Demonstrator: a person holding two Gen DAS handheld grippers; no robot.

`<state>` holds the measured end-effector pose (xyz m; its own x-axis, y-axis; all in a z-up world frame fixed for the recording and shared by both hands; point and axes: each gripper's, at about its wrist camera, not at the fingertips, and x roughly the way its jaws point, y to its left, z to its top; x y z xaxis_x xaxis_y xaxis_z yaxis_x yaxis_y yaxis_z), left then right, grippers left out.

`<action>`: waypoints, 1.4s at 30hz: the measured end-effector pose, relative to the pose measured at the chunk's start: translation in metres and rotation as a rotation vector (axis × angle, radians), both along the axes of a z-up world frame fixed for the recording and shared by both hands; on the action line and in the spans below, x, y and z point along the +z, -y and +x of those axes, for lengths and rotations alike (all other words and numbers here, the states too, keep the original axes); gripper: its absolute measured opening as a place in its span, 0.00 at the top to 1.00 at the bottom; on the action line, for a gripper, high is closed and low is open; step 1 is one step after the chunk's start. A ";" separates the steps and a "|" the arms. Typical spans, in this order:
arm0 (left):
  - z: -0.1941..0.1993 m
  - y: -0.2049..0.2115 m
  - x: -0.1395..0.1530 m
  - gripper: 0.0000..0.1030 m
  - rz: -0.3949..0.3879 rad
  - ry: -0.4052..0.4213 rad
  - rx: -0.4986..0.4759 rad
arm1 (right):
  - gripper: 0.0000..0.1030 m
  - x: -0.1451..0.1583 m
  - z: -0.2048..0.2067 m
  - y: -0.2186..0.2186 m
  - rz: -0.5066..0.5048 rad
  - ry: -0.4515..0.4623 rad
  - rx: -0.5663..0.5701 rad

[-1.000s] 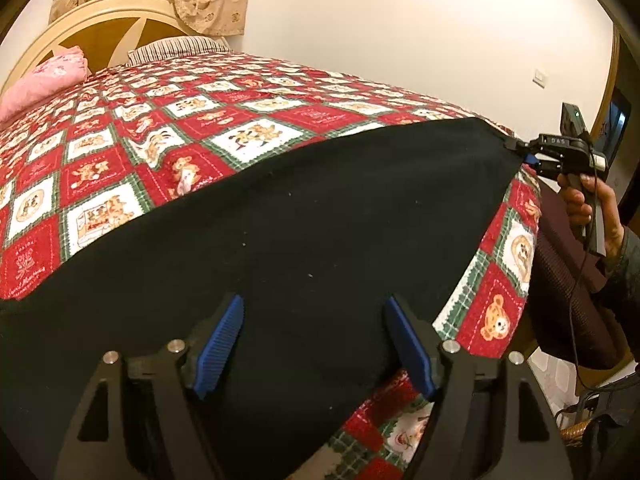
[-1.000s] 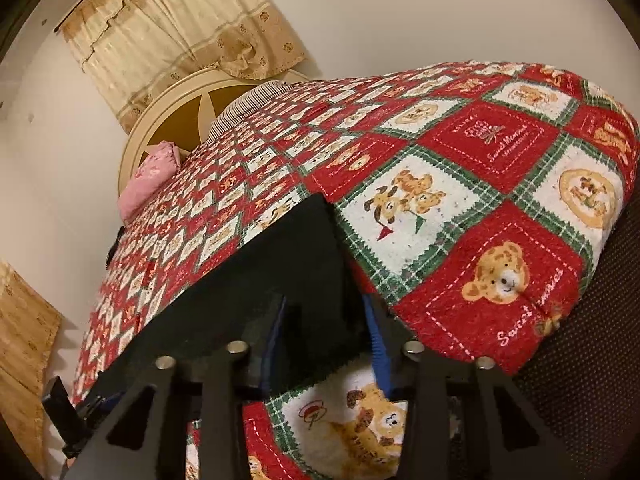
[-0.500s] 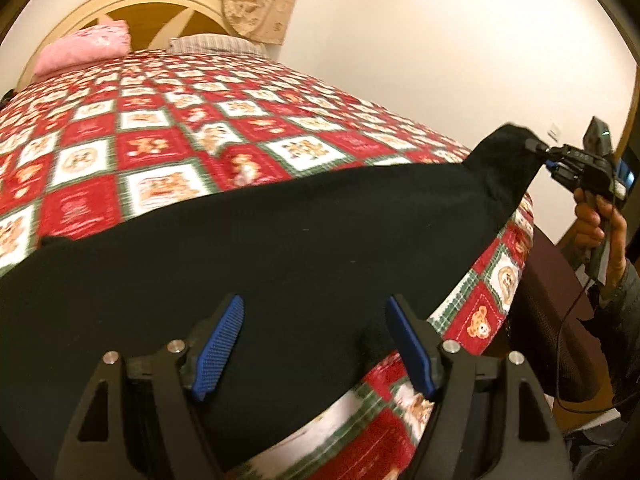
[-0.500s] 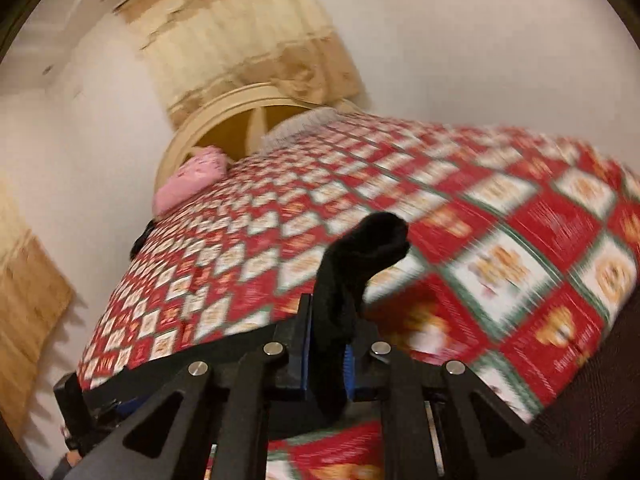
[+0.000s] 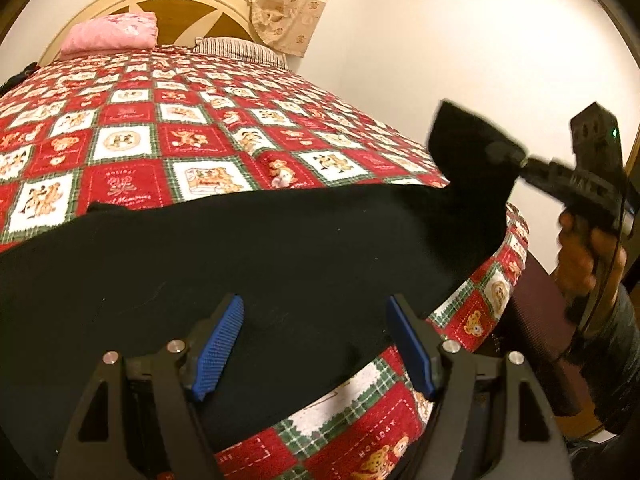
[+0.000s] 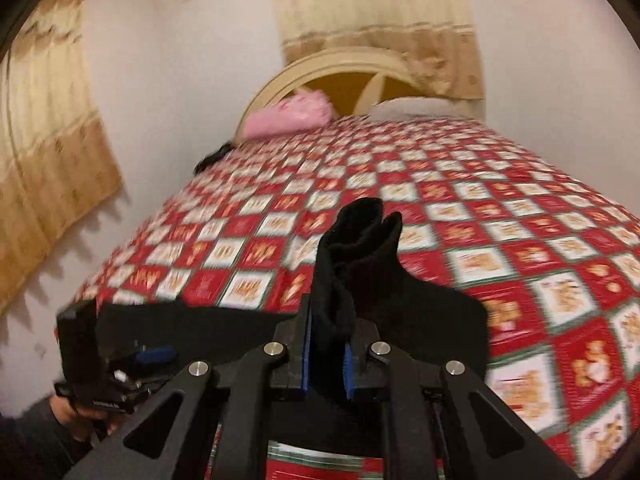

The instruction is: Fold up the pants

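right wrist view shows the pants [image 6: 360, 264] bunched into a black ridge that stands up between the right gripper [image 6: 326, 354] pads, which are clenched on that end of the cloth after just closing on it; the pinched end is raised clear of the bed [image 6: 520, 208]. from that end the dark fabric runs down onto the bed's near edge and lies flat there, stretching across the quilt toward the left gripper [image 5: 316, 344]. in the left wrist view that gripper hangs over the flat part of the pants [image 5: 280, 260] with its blue pads spread wide on either side of the cloth, pressing on nothing, so it is released. the lifted corner shows in that view too, off the bed's right corner, held by the right gripper [image 5: 504, 156] with a hand [image 5: 580, 256] on its handle. beyond the pants the red and white quilt is bare up to the pink pillow [image 5: 110, 32] and headboard [image 5: 160, 0] at the far end of the bed.

the step in hand looks like the first fold: one end is gripped and raised, ready to be carried over the rest. the next move, i judge, calls for sweeping the raised end across the bed toward the other end while keeping the cloth taut enough not to drag the flat part; the left gripper would likely need to pin or grip its side so the edges meet square.
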<state>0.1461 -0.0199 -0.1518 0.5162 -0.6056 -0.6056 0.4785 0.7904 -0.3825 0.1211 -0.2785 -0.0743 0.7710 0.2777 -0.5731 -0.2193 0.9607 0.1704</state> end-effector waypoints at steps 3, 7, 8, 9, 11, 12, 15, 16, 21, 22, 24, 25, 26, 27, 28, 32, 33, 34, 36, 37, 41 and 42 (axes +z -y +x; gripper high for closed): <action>0.001 0.000 -0.001 0.26 -0.006 -0.004 -0.003 | 0.88 -0.028 0.010 -0.033 -0.032 -0.046 0.058; 0.002 0.002 -0.001 0.26 -0.010 -0.002 -0.014 | 0.88 -0.064 0.017 -0.060 -0.061 -0.112 0.114; 0.003 0.006 -0.001 0.26 -0.013 -0.005 -0.022 | 0.88 -0.072 0.017 -0.064 -0.079 -0.123 0.120; 0.004 0.007 -0.001 0.26 -0.016 -0.007 -0.027 | 0.88 -0.078 0.018 -0.067 -0.100 -0.128 0.123; 0.008 0.016 -0.001 0.26 -0.029 -0.015 -0.048 | 0.88 -0.092 0.018 -0.071 -0.127 -0.140 0.138; 0.009 0.019 -0.001 0.26 -0.034 -0.017 -0.057 | 0.88 -0.095 0.018 -0.068 -0.124 -0.145 0.140; 0.015 0.032 0.001 0.26 -0.046 -0.023 -0.081 | 0.78 -0.102 0.018 -0.062 -0.109 -0.167 0.166; 0.017 0.037 0.002 0.26 -0.054 -0.029 -0.092 | 0.71 -0.102 0.016 -0.059 -0.106 -0.170 0.175; 0.031 0.061 -0.002 0.26 -0.144 -0.100 -0.143 | 0.49 -0.087 -0.003 -0.032 -0.045 -0.126 0.205; 0.035 0.068 -0.004 0.26 -0.152 -0.121 -0.150 | 0.49 -0.084 -0.007 -0.026 -0.037 -0.113 0.203; 0.038 0.076 -0.006 0.26 -0.161 -0.141 -0.153 | 0.49 -0.080 -0.012 -0.012 -0.017 -0.095 0.193; 0.040 0.078 -0.007 0.26 -0.172 -0.151 -0.153 | 0.49 -0.080 -0.014 -0.004 -0.002 -0.089 0.185; 0.043 0.081 -0.007 0.26 -0.184 -0.162 -0.152 | 0.49 -0.080 -0.016 0.005 0.022 -0.083 0.176; 0.043 0.083 -0.008 0.26 -0.187 -0.166 -0.150 | 0.49 -0.081 -0.017 0.012 0.043 -0.078 0.167; 0.043 0.084 -0.008 0.26 -0.187 -0.170 -0.148 | 0.49 -0.082 -0.018 0.018 0.061 -0.074 0.157; 0.051 0.090 -0.013 0.26 -0.148 -0.186 -0.101 | 0.49 -0.085 -0.024 0.033 0.110 -0.045 0.138; 0.052 0.089 -0.013 0.26 -0.142 -0.188 -0.082 | 0.49 -0.085 -0.024 0.035 0.117 -0.038 0.139; 0.053 0.089 -0.013 0.26 -0.141 -0.187 -0.077 | 0.49 -0.085 -0.024 0.036 0.125 -0.029 0.140; 0.052 0.087 -0.013 0.26 -0.116 -0.173 -0.048 | 0.49 -0.084 -0.025 0.040 0.143 -0.015 0.141; 0.051 0.087 -0.013 0.26 -0.103 -0.165 -0.042 | 0.49 -0.084 -0.025 0.042 0.154 -0.010 0.139; 0.053 0.096 -0.013 0.25 -0.114 -0.172 -0.051 | 0.49 -0.088 -0.026 0.049 0.189 -0.004 0.133; 0.053 0.099 -0.012 0.25 -0.116 -0.167 -0.057 | 0.49 -0.089 -0.026 0.050 0.190 0.000 0.127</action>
